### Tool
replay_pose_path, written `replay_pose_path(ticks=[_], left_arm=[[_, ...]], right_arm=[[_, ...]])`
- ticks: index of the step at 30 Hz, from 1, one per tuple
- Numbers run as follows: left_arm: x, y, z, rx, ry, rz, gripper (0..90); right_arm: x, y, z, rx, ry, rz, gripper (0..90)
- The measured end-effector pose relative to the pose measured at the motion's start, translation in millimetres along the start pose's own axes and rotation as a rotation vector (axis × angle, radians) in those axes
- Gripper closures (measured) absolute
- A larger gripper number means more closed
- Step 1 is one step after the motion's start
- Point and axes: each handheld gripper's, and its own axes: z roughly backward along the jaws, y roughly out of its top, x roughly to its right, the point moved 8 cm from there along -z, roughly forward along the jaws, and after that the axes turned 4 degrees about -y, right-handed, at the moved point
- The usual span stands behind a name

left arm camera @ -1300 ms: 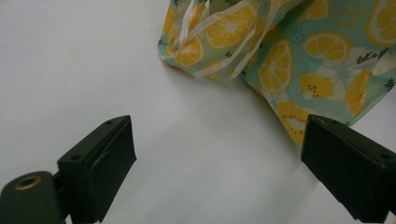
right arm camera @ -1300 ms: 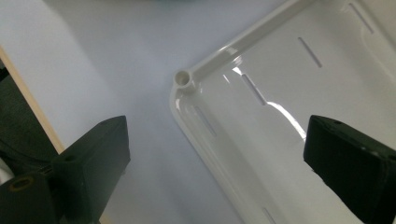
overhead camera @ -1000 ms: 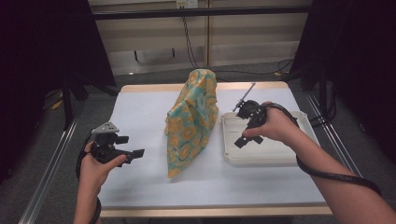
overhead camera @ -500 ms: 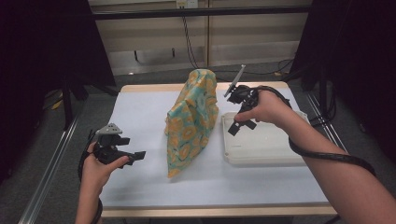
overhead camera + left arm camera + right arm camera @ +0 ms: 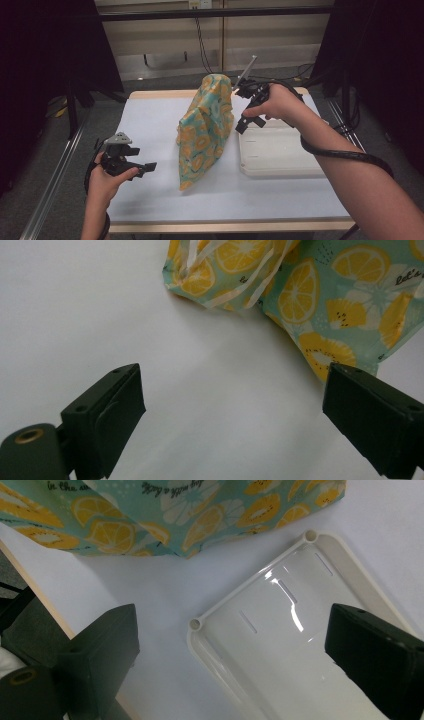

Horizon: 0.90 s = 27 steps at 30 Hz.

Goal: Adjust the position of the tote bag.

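A teal cloth bag printed with lemons [image 5: 205, 127] lies along the middle of the white table [image 5: 150, 120], its narrow end toward the front. To its right sits an empty white tray [image 5: 280, 152]. My left gripper [image 5: 142, 167] hovers at the front left, open, its jaws pointing at the bag's near corner [image 5: 320, 305]. My right gripper [image 5: 248, 120] is raised over the tray's far left corner [image 5: 196, 625], beside the bag's far end [image 5: 165, 510]. It is open and holds nothing.
A metal rail [image 5: 55, 175] runs along the table's left side. Dark frame posts and cables [image 5: 345, 95] stand to the right. The wooden table edge [image 5: 225, 225] borders the front.
My right gripper has risen and moved away from me and leftward, from over the tray toward the bag's far end. The left gripper has hardly moved.
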Motion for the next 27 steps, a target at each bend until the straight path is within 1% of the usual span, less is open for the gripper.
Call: replay_pose_path(ticks=[1,2,3,5,7,9,11,12,14,16,17,19,21,24,25,26,27], left_arm=[[-0.4,0.1,-0.2,0.002,0.007,0.002,9.5],[-0.2,0.1,-0.6,0.003,0.007,0.006,9.5],[-0.2,0.1,-0.6,0.003,0.007,0.006,9.5],[0.0,-0.5,-1.3,-0.005,-0.005,0.001,9.5],[0.3,-0.6,-2.2,0.000,-0.008,0.005,9.5],[0.2,-1.4,-3.4,-0.007,-0.011,0.005,9.5],[1.2,-0.8,-3.3,-0.005,-0.015,0.010,9.4],[0.8,-0.6,-2.7,-0.009,-0.008,0.006,9.4],[0.7,-0.2,-2.6,-0.005,-0.009,0.006,9.4],[0.7,-0.2,-3.0,-0.003,-0.005,0.009,9.5],[-0.4,-1.0,-2.5,-0.012,-0.004,0.003,9.5],[-0.6,-1.1,-2.7,-0.009,-0.006,0.004,9.5],[-0.5,-0.9,-2.3,-0.009,-0.008,0.007,9.4],[-0.8,-0.7,-2.3,-0.012,-0.004,-0.001,9.4],[-0.8,-0.7,-2.4,-0.014,-0.002,-0.002,9.4],[-0.8,-0.7,-2.4,-0.014,-0.002,-0.002,9.4],[-0.3,-0.5,-2.8,-0.011,0.000,0.004,9.4]], right_arm=[[-0.5,1.8,0.9,0.002,0.009,-0.009,6.8],[-1.5,3.5,1.9,0.002,0.009,-0.023,6.7],[-0.1,5.0,2.8,0.001,0.003,-0.008,6.4],[-2.0,10.0,4.8,0.013,0.007,-0.024,6.3],[-2.3,11.7,5.6,0.011,0.010,-0.024,5.6],[-2.2,17.6,6.9,0.012,0.006,-0.034,5.1],[-1.3,21.9,8.0,0.015,-0.008,-0.044,7.0],[-1.4,23.6,8.7,0.012,-0.011,-0.054,6.8],[-1.4,28.3,10.1,0.017,-0.020,-0.065,7.5],[-1.3,30.3,10.5,0.020,-0.021,-0.065,7.4],[-2.0,35.1,12.4,0.030,-0.017,-0.076,7.4],[-1.5,39.0,13.4,0.040,-0.014,-0.088,7.5],[-1.2,43.2,14.7,0.049,-0.004,-0.124,8.5],[1.6,48.2,17.0,0.067,-0.010,-0.174,9.7],[1.3,49.5,17.8,0.068,-0.006,-0.191,10.2],[1.3,49.5,17.8,0.068,-0.006,-0.191,10.2],[1.1,51.2,18.5,0.065,-0.010,-0.207,10.8]])
